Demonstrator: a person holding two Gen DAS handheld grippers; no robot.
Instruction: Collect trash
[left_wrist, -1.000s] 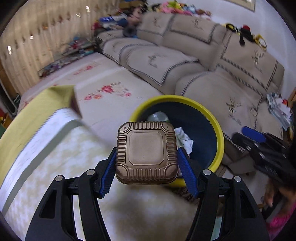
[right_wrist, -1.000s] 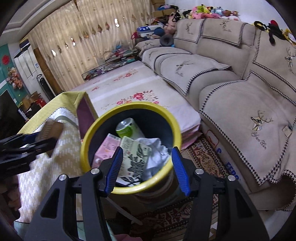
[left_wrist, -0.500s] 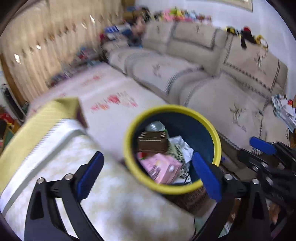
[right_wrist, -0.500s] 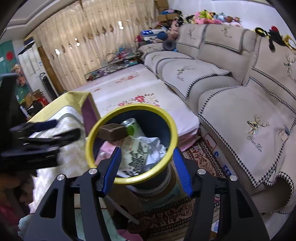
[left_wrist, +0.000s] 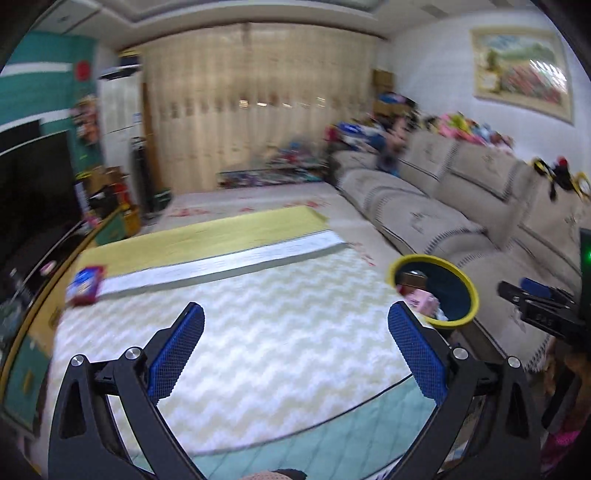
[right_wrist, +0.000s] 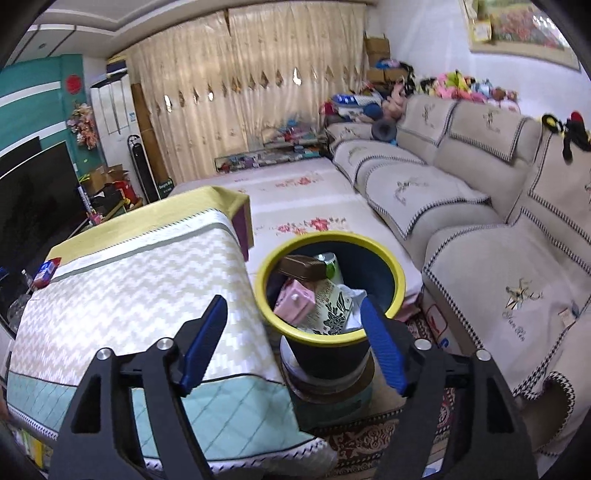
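the left gripper (left_wrist: 295, 343) stands spread wide and empty over the table (left_wrist: 258, 314), likely free for the red-and-blue packet (left_wrist: 85, 285) at mid-left (its print too blurred to read). the right gripper (right_wrist: 291, 339) is opening, nothing between its fingers, before the yellow-rimmed bin (right_wrist: 391, 266) holding a brown box (right_wrist: 301, 266).
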